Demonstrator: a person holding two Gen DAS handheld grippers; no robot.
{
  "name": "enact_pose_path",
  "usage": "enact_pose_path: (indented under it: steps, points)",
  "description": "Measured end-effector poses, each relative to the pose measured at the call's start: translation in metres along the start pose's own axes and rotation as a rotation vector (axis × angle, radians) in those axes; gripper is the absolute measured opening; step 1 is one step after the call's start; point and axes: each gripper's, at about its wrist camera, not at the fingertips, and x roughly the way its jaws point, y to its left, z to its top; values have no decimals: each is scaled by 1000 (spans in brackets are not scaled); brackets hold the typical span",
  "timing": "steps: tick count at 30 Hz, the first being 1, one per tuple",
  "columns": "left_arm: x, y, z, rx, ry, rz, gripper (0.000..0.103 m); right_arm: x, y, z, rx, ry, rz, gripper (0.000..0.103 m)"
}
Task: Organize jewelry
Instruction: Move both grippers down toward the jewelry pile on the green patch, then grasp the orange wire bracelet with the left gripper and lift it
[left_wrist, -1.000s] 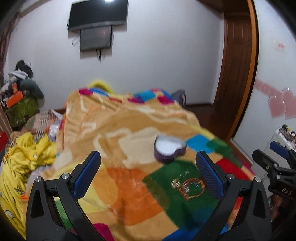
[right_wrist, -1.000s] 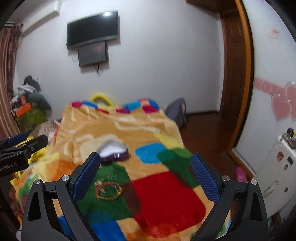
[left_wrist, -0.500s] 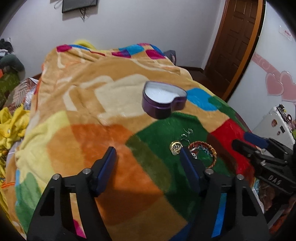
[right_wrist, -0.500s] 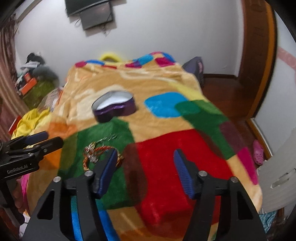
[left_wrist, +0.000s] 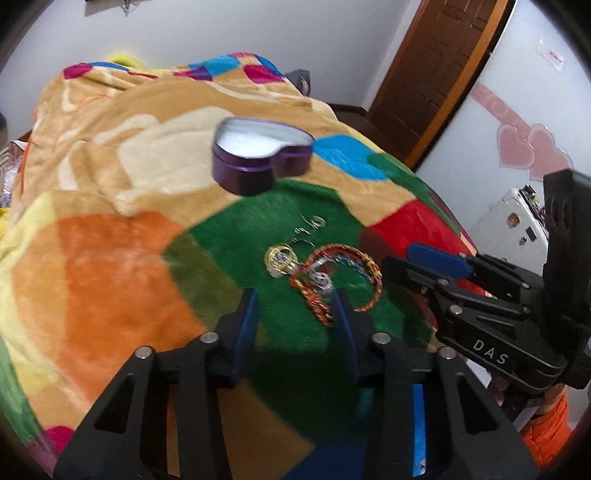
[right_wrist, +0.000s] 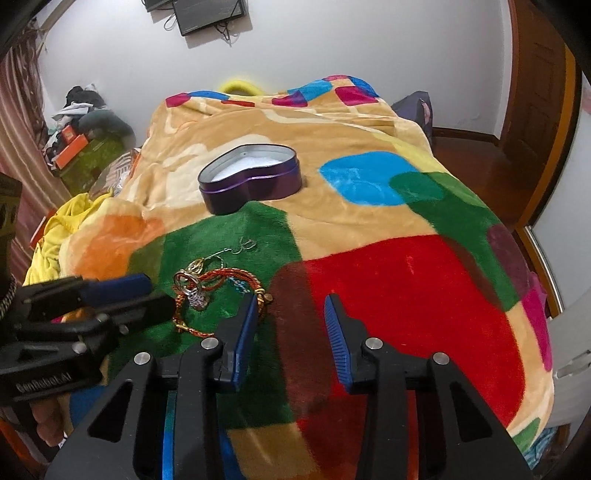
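A small pile of jewelry lies on the green patch of the blanket: a red-orange braided bracelet, a gold ring and thin silver earrings. Behind it stands an open purple heart-shaped tin with a white lining. My left gripper hovers just short of the pile, its jaws closing with only blanket between them. My right gripper hangs to the right of the pile over the red patch, its jaws also closing on nothing. Each gripper shows in the other's view: the right gripper, the left gripper.
A patchwork fleece blanket covers the bed. A wooden door stands at the back right and a white cabinet beside the bed's right edge. Clutter and yellow cloth sit left of the bed. A wall screen hangs above.
Both grippers have tipped downward and come lower and closer to the jewelry pile. Both pairs of jaws have narrowed from wide apart to a small gap.
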Motion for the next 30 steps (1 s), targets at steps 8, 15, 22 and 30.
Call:
enact_pose_path:
  steps: [8, 15, 22, 30]
  points:
    - [8, -2, -1, -19, 20, -48, 7, -3, -1, 1, -6, -2, -20, 34]
    - [-25, -1, 7, -12, -91, 24, 6, -11, 2, 3, -7, -20, -3, 34]
    - [-69, 16, 18, -30, -216, 84, 6, -7, 22, 6, -54, -14, 54, 34]
    - [-89, 42, 11, -69, -256, 128, 6, 26, 50, 6, -110, 55, 110, 34]
